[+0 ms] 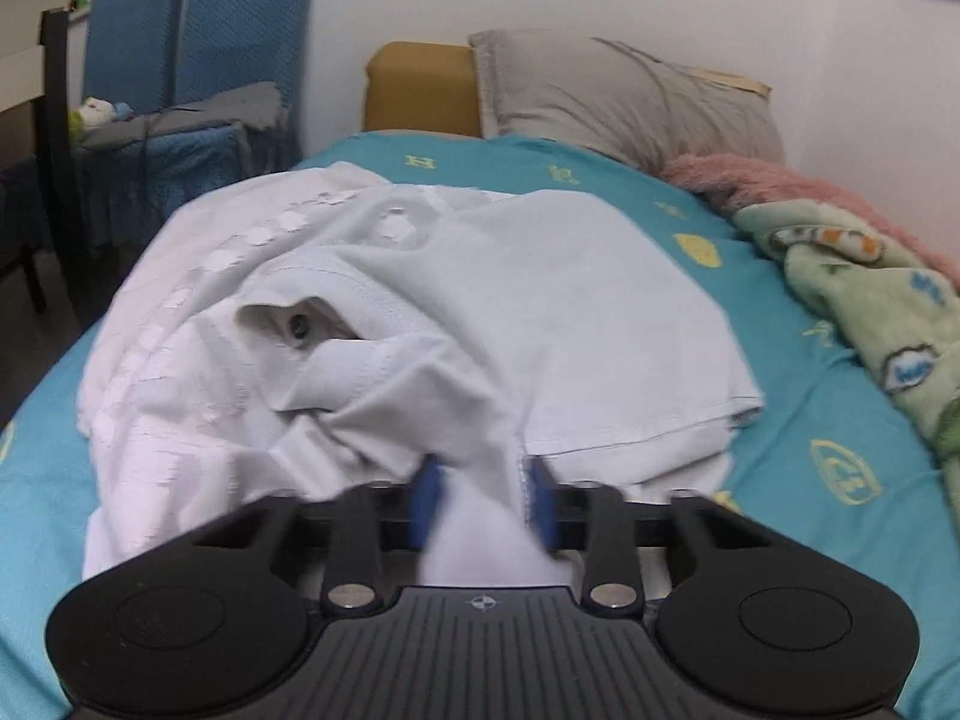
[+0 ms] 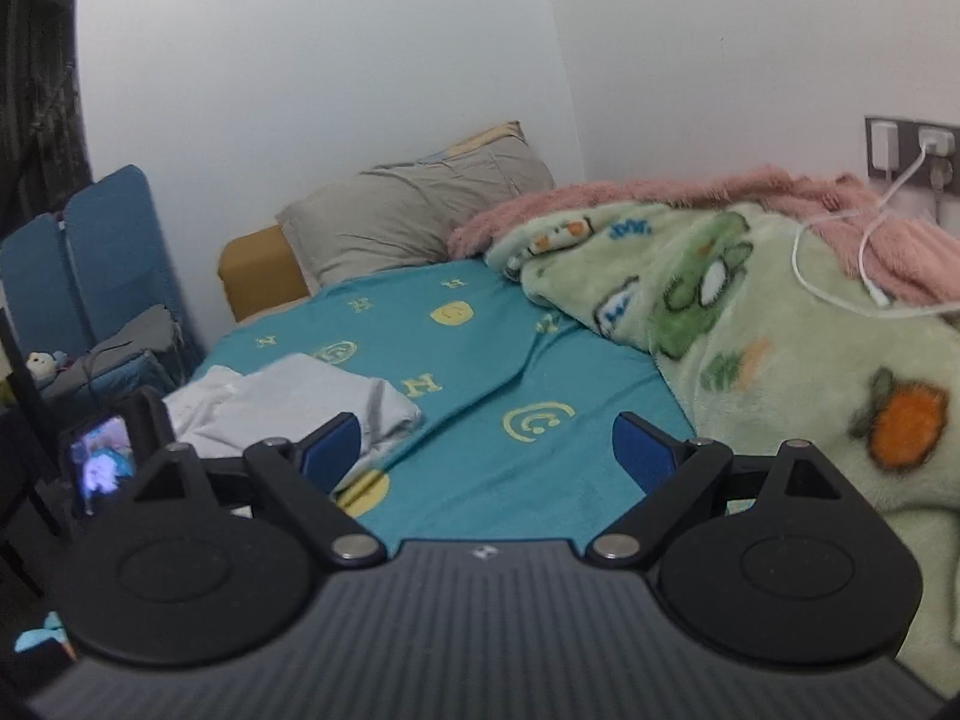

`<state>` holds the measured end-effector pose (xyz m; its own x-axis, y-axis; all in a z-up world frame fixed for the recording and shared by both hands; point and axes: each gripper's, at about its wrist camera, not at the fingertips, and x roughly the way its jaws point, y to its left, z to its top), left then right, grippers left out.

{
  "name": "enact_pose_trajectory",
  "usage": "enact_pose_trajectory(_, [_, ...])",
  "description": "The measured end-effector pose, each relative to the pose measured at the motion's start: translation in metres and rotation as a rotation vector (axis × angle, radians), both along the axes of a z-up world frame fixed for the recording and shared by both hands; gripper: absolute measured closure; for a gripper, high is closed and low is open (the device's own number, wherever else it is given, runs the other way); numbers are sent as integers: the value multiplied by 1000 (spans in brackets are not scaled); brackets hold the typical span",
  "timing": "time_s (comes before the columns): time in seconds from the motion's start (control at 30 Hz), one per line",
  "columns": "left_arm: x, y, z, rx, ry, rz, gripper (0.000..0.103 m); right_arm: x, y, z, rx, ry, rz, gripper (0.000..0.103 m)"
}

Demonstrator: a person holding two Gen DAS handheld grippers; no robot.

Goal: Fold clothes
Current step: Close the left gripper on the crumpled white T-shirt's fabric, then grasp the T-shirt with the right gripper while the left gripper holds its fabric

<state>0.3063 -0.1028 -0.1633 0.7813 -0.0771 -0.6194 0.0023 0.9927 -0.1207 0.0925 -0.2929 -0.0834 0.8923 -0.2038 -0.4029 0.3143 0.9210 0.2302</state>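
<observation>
Left tool (image 1: pixel 480 495) of mine pinches white shirt (image 1: pixel 384 324) at lower centre; right tool (image 2: pixel 486 456) gapes empty over teal bed (image 2: pixel 480 360).

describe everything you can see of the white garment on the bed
The white cotton-looking garment lies crumpled and unfolded on the teal patterned bedsheet, with raised white dot patches along one side, stitched hems and a sleeve-like opening facing the camera. Its near edge is bunched between the blue pads of the left gripper, whose jaws are closed on it. The right gripper hangs open beside it, not touching.
</observation>
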Motion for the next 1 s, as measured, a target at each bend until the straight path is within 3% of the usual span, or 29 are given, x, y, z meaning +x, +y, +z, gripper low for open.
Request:
enact_pose_trajectory(0.1, [-25,10,16,-8,-50,-21,92,5,0,-12,34,32,16,11])
enact_pose_trajectory(0.33, [-124,41,83,0,-186,-139,93,-8,5,-3,-5,-28,13,11])
enact_pose_trajectory(0.53, [-213,80,115,-83,-211,-203,93,-30,15,17,-36,-74,36,11])
enact_pose_trajectory(0.67, [-255,107,108,-158,-165,-196,93,-43,33,29,-33,-64,149,11])
enact_pose_trajectory(0.8, [-253,133,97,-274,-80,-125,91,-44,59,30,14,-14,341,11])
enact_pose_trajectory(0.9, [-243,148,90,-340,-38,-85,90,-39,87,25,-4,31,461,12])
enact_pose_trajectory(1.0, [-234,164,81,-416,15,-52,87,-25,108,12,-4,104,545,28])
